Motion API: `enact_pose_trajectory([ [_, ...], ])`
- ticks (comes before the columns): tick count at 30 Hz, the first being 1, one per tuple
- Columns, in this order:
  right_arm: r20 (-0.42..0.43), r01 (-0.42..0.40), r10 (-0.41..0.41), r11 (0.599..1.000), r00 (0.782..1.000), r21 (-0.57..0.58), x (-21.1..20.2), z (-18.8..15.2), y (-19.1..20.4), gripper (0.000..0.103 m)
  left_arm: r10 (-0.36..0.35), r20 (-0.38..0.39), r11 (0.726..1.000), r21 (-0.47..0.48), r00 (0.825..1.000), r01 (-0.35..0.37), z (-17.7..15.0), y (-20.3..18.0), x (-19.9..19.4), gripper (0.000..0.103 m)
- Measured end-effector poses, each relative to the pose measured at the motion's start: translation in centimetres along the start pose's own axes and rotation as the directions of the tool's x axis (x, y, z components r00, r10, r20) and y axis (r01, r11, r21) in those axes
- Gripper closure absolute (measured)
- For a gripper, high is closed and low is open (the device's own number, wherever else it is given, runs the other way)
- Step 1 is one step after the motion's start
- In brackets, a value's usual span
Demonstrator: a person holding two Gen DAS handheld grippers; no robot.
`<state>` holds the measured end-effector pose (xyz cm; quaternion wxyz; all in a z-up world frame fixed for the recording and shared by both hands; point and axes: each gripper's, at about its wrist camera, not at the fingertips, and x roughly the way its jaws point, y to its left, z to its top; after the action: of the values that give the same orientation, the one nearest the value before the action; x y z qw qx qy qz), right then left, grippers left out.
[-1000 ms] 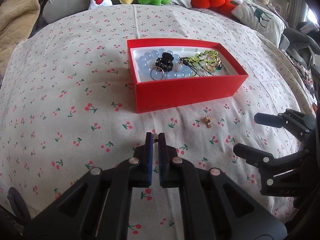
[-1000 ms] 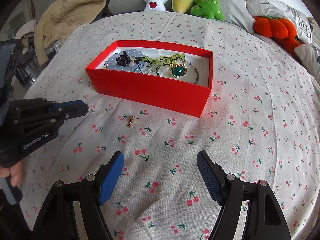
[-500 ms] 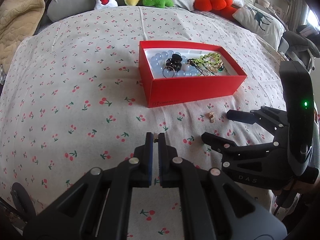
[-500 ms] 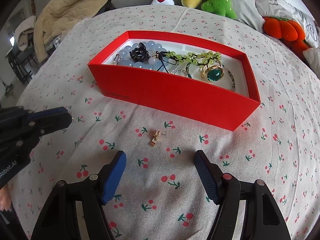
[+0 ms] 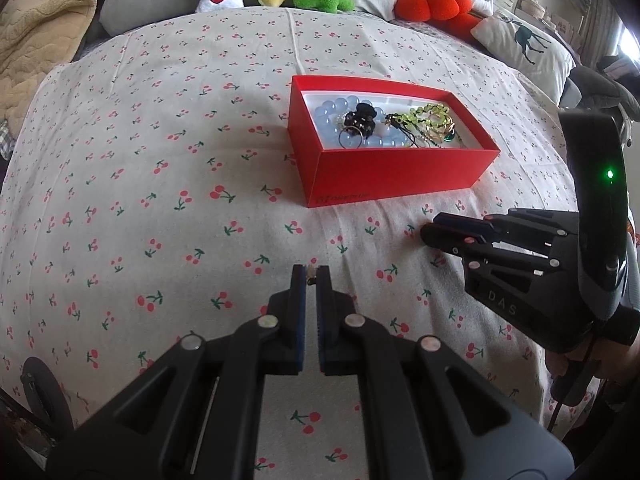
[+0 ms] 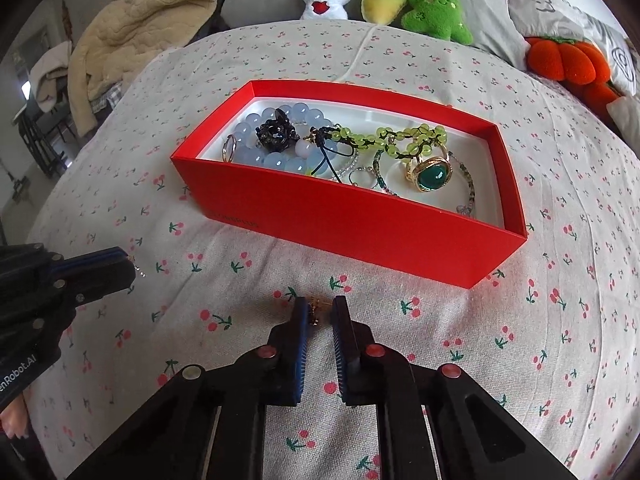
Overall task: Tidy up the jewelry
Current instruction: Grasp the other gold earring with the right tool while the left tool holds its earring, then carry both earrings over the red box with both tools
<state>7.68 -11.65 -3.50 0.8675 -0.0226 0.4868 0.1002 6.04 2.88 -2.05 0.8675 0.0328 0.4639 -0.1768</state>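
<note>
Right gripper (image 6: 318,312): its jaws are closing around a small gold earring (image 6: 315,311) that lies on the cherry-print bedsheet (image 6: 460,320); the charm is seen between the blue pads, but whether it is yet pinched cannot be told.
Left gripper (image 5: 311,276): it is held all but shut, with a tiny gold piece (image 5: 310,276) caught at the very tips; in the right wrist view a fine bit of chain is seen dangling from it at 9 o'clock.
Red box (image 6: 360,232): it sits at 12 o'clock from the right gripper, just beyond the earring, and is already filled with a blue bead bracelet (image 6: 280,156), a green bead strand (image 6: 384,136) and a green-stone ring (image 6: 430,174).
Risk, fabric: sheet could be gathered with the earring, since the pads are pressed low on soft cloth.
Risk, slip: so small a charm could be squeezed out sideways or caught only by its edge, then dropped on the lift.
Risk, box: the near wall could be nudged if the lift is carried forward too low.
Risk, left piece: it could be lost by any loosening, being held only at the tips.
</note>
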Motion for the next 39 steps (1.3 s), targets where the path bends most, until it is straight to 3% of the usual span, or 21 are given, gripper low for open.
enact_pose_trajectory([
  [14,0.003,0.018,-0.018,0.999,1.0,0.041,-2.9,0.1,-1.7,0.091,-0.001,0.018,1.0,-0.02,1.0,0.002,0.6,0.3,-1.0,0.097],
  [28,0.112,-0.001,-0.015,0.991,0.994,0.135,-7.3,2.8,-5.0,0.091,-0.034,0.073,0.999,-0.04,0.997,0.037,3.7,-1.1,-2.2,0.097],
  [39,0.157,-0.029,-0.001,0.982,0.988,0.187,-7.7,4.4,-6.5,0.091,-0.067,0.113,0.997,-0.03,0.991,0.071,6.7,-2.9,-1.8,0.097],
])
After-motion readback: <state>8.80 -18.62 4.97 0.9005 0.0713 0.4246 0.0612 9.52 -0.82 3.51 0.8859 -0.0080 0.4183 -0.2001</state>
